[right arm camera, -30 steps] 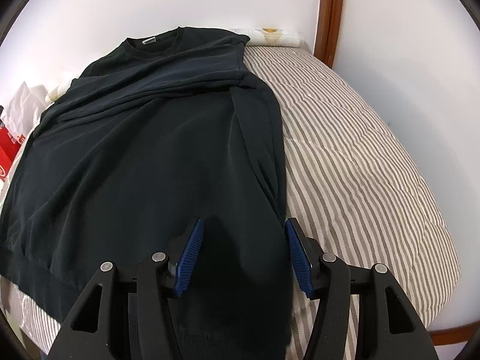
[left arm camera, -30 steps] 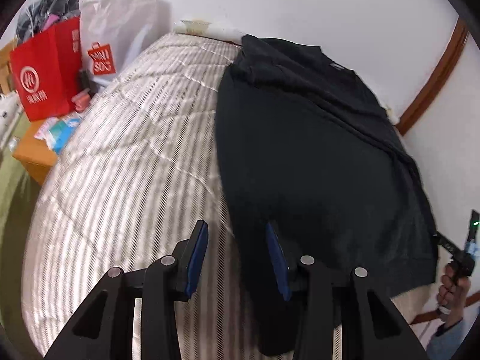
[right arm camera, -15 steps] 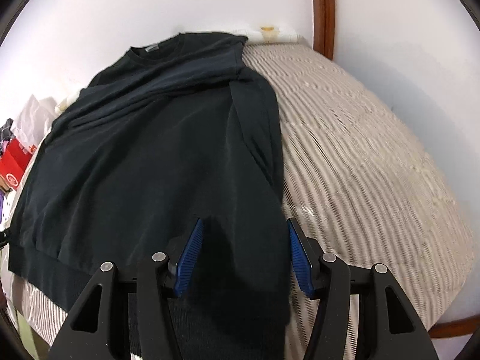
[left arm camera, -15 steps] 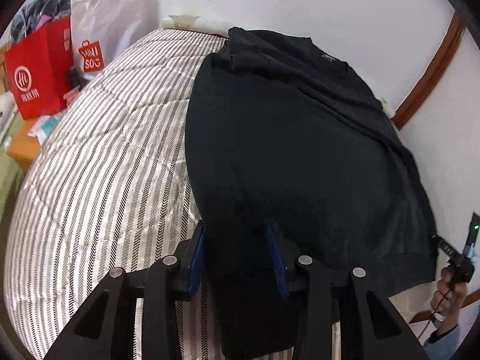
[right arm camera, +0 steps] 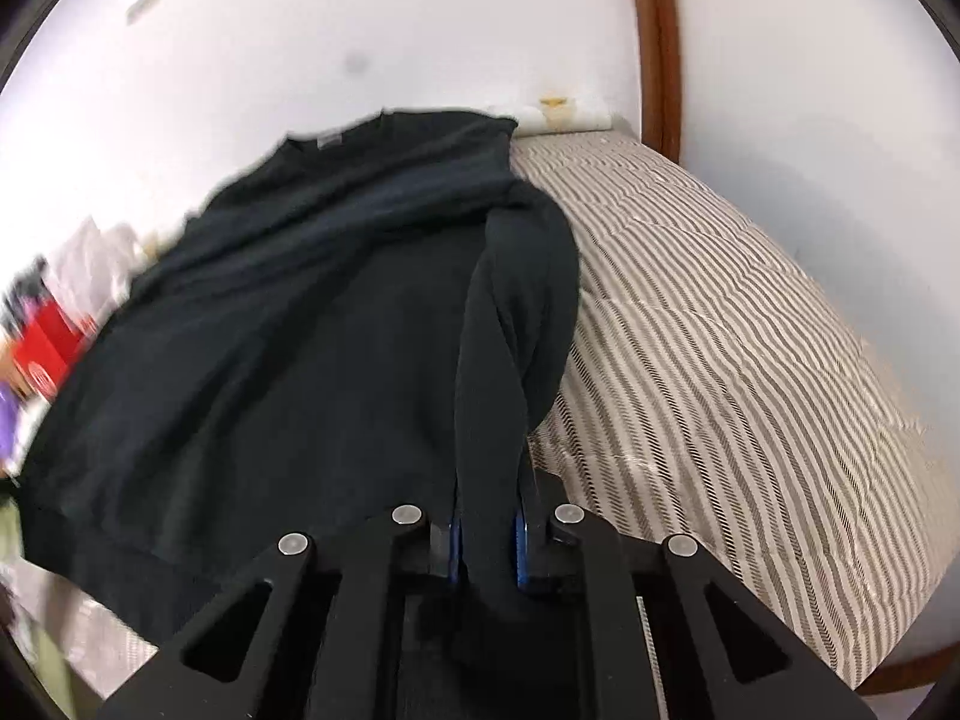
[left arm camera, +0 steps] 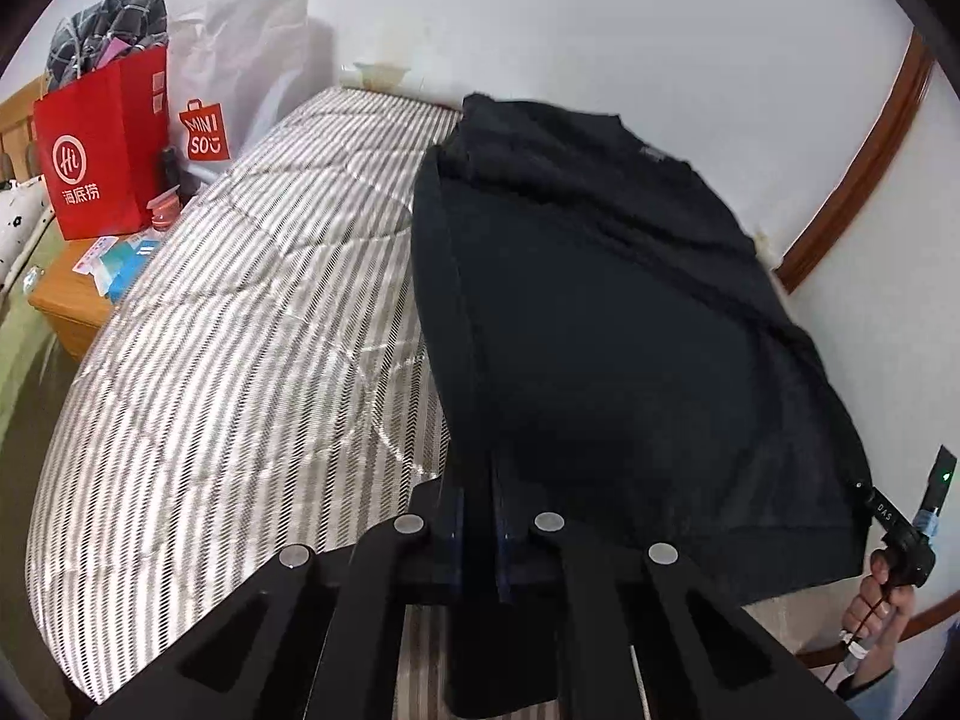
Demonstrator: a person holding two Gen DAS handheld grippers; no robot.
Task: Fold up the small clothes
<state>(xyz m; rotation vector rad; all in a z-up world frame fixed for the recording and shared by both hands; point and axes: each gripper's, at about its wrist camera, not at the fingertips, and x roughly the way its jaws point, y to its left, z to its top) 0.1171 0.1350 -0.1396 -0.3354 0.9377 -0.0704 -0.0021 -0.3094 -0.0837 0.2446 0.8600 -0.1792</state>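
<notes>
A black long-sleeved top (left arm camera: 630,324) lies spread on a striped bed (left arm camera: 240,324), collar toward the far wall. My left gripper (left arm camera: 478,516) is shut on the top's left bottom corner, with cloth pinched between the blue pads. My right gripper (right arm camera: 487,531) is shut on the top (right arm camera: 288,324) at its right bottom corner, where the folded-in sleeve (right arm camera: 516,300) runs down to the jaws. The cloth near both grippers is raised off the bed. The right gripper's handle and the hand holding it (left arm camera: 894,570) show at the right edge of the left wrist view.
A red paper bag (left arm camera: 102,150) and a white shopping bag (left arm camera: 240,78) stand on a wooden bedside table (left arm camera: 72,312) left of the bed. White walls run along the far side. A brown wooden frame (right arm camera: 657,48) stands at the far right corner. The striped bed (right arm camera: 750,360) extends right.
Both grippers were open over the top's bottom corners a second ago. They have closed on the cloth and the corners are now lifted.
</notes>
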